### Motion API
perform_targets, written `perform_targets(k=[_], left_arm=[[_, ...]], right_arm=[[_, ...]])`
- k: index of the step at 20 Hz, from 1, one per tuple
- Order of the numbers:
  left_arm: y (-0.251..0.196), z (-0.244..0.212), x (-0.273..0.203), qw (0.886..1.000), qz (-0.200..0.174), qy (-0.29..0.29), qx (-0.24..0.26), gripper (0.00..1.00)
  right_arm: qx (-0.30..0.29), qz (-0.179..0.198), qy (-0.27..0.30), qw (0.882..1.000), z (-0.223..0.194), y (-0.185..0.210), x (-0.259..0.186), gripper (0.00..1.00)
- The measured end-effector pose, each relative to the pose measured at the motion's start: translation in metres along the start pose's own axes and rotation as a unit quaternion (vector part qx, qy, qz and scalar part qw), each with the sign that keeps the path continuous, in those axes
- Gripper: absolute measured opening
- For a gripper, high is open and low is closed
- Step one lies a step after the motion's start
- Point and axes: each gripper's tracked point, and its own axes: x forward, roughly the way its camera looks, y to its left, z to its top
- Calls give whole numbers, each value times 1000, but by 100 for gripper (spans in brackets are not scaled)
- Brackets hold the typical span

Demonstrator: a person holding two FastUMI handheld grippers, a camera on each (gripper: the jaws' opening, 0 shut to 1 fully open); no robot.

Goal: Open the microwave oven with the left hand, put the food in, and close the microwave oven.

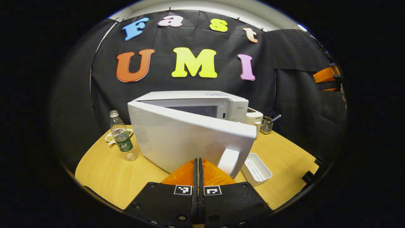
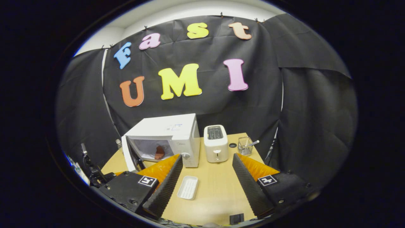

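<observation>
Microwave (image 1: pixel 190 126) stands on the desk (image 1: pixel 104 177) in the left gripper view, its door (image 1: pixel 186 142) partly swung out; the left hand-held gripper (image 1: pixel 198 163) sits fully closed, gripping nothing, by the door handle (image 1: pixel 228 161). An empty white tray (image 1: pixel 256 167) lies right of the microwave, a bottle (image 1: pixel 122 136) left.

In the right gripper view, the right hand-held gripper (image 2: pixel 205 164) is spread wide and empty. Food (image 2: pixel 159 152) sits inside the microwave; a toaster (image 2: pixel 215 143) stands to its right.
</observation>
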Motion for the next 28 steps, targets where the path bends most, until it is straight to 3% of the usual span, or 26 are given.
perform_targets(k=[9, 17, 18, 19, 28], left_arm=[[-33, 19, 83, 1000, -17, 5, 8, 0], [-36, 37, 150, 1000, -3, 5, -3, 0], [-36, 39, 156, 1000, -2, 3, -5, 11], [-35, 41, 162, 1000, 0, 4, -7, 0], [-36, 42, 171, 1000, -2, 4, 3, 0]], right_arm=[[16, -17, 12, 1000, 7, -44, 29, 100], [21, -20, 21, 999, 14, -51, 54, 100], [20, -22, 23, 999, 14, -50, 56, 100], [20, -23, 22, 999, 15, -50, 58, 100], [24, -28, 27, 999, 17, -50, 66, 100]])
